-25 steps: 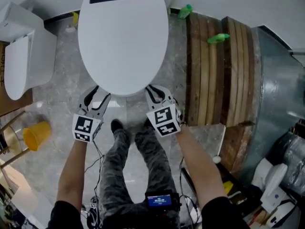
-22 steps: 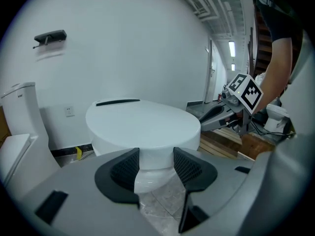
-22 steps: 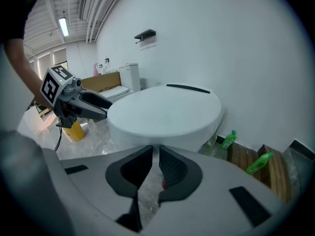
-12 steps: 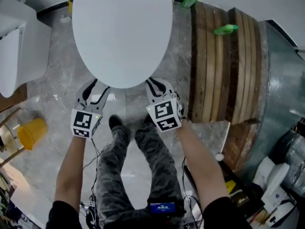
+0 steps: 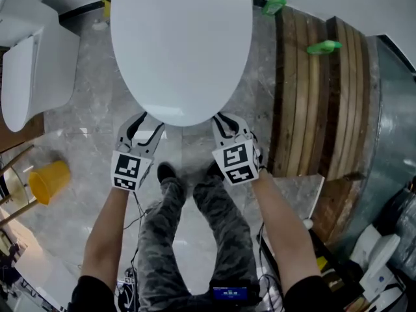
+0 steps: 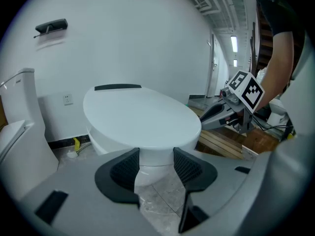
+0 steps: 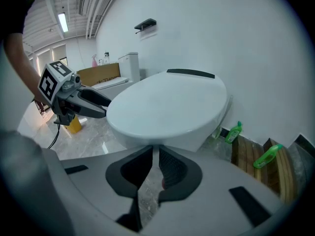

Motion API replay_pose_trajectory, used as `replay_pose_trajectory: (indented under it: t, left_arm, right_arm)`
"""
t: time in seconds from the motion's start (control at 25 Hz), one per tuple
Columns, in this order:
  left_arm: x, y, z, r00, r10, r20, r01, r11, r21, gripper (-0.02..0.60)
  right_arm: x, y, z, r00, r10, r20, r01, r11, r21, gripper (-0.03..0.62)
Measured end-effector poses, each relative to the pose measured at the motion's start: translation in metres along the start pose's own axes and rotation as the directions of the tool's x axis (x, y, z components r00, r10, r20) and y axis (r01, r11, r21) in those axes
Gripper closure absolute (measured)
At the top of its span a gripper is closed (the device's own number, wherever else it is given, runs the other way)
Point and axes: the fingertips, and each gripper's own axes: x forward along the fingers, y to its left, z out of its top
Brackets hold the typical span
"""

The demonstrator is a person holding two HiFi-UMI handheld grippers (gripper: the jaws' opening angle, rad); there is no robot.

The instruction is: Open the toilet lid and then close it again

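The white toilet lid [image 5: 182,44] lies flat and closed on the bowl; it also shows as the lid [image 6: 142,119] and the lid [image 7: 167,107] in the two gripper views. My left gripper [image 5: 148,123] sits at the lid's front left rim with its jaws spread and nothing between them; the left gripper view has the gripper [image 6: 156,161] just below the rim. At the front right rim, my right gripper [image 5: 224,121] has its jaws drawn to a thin slit around nothing. From the right gripper [image 7: 155,163] the lid edge is just ahead.
A second white toilet [image 5: 32,77] stands at the left, a yellow bucket [image 5: 49,181] beyond it on the marble floor. Stacked wooden planks [image 5: 312,90] with two green bottles [image 5: 325,46] lie at the right. The person's legs [image 5: 195,226] stand between the arms.
Both grippers have sunk a little while staying at the lid's front rim. The head view has shifted, so the lid's far end is now cut off at the top.
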Motion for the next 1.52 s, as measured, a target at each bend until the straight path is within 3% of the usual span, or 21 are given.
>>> replay_pose_trajectory:
  t: [0.4,0.68,0.84,1.04,1.28,1.52]
  left_arm:
    - [0.003,0.003,-0.008,1.000,0.008,0.000,-0.008,1.000,-0.015,0.359]
    - [-0.011,-0.004,-0.009,0.999,0.033,-0.039,-0.035,0.998,-0.042,0.364]
    - [-0.028,-0.010,0.009,0.999,0.035,-0.040,-0.037,0.998,-0.060,0.364]
    - [-0.054,-0.006,0.063,1.000,0.025,-0.018,-0.026,0.999,-0.044,0.366]
    - [-0.111,-0.019,0.161,0.999,0.011,0.035,-0.010,1.000,-0.013,0.439]
    - [-0.181,-0.027,0.257,0.994,0.008,0.107,-0.009,1.000,0.009,0.492]
  right_arm:
    - [0.010,0.002,-0.007,1.000,0.020,-0.011,-0.020,1.000,-0.008,0.544]
    - [0.011,0.002,-0.009,0.995,0.057,-0.084,-0.060,0.998,-0.028,0.544]
    - [0.002,-0.002,-0.003,0.989,0.072,-0.126,-0.074,0.997,-0.009,0.546]
    - [-0.037,-0.008,0.046,0.995,0.055,-0.087,-0.051,0.998,0.044,0.549]
    - [-0.125,-0.008,0.140,0.998,0.055,-0.006,-0.054,0.988,0.145,0.554]
    - [-0.216,0.006,0.233,0.996,0.047,0.074,-0.060,0.982,0.181,0.560]
